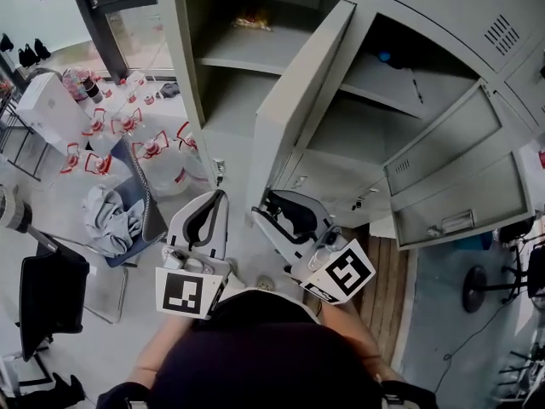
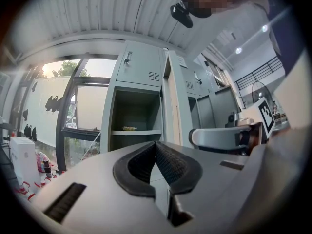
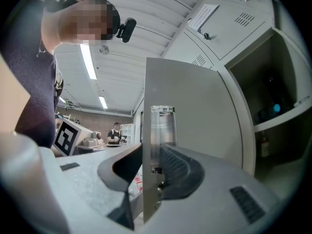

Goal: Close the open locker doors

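A grey locker bank [image 1: 443,7] fills the head view, with several doors standing open. The tall middle door [image 1: 298,83] swings out toward me. My right gripper [image 1: 262,201] is shut on its free edge; in the right gripper view the door [image 3: 195,111] stands between the jaws of my right gripper [image 3: 152,145], both tips against it. My left gripper [image 1: 217,196] hovers just left of that door, shut with nothing in it, the tips of the left gripper [image 2: 156,144] touching. It faces the open left compartment [image 2: 134,116]. Two more open doors [image 1: 443,139] hang at the right.
Water jugs with red handles [image 1: 128,135] crowd the floor at the left, by a white box [image 1: 51,109]. A chair with grey cloth [image 1: 111,220] and a black chair [image 1: 51,296] stand near my left side. A person [image 3: 116,130] stands far behind.
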`<control>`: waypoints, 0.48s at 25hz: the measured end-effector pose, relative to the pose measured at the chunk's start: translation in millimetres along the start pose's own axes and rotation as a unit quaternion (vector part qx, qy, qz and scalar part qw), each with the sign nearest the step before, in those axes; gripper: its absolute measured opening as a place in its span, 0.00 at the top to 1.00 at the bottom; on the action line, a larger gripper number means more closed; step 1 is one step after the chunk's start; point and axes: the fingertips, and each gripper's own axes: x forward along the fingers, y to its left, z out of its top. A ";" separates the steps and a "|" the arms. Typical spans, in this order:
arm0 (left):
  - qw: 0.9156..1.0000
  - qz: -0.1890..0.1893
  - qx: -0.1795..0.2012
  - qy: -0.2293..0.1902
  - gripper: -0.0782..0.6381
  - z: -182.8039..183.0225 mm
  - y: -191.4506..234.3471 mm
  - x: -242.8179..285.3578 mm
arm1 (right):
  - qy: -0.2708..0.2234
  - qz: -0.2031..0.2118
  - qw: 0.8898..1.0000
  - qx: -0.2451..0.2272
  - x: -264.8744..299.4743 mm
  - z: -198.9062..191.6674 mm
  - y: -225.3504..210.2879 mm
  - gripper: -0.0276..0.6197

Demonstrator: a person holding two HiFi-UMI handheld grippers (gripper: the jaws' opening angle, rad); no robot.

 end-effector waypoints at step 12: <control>1.000 -0.023 -0.011 -0.017 0.89 -1.7 44.1 5.5 | 0.004 -0.026 1.000 -0.004 44.1 -5.9 2.8 0.79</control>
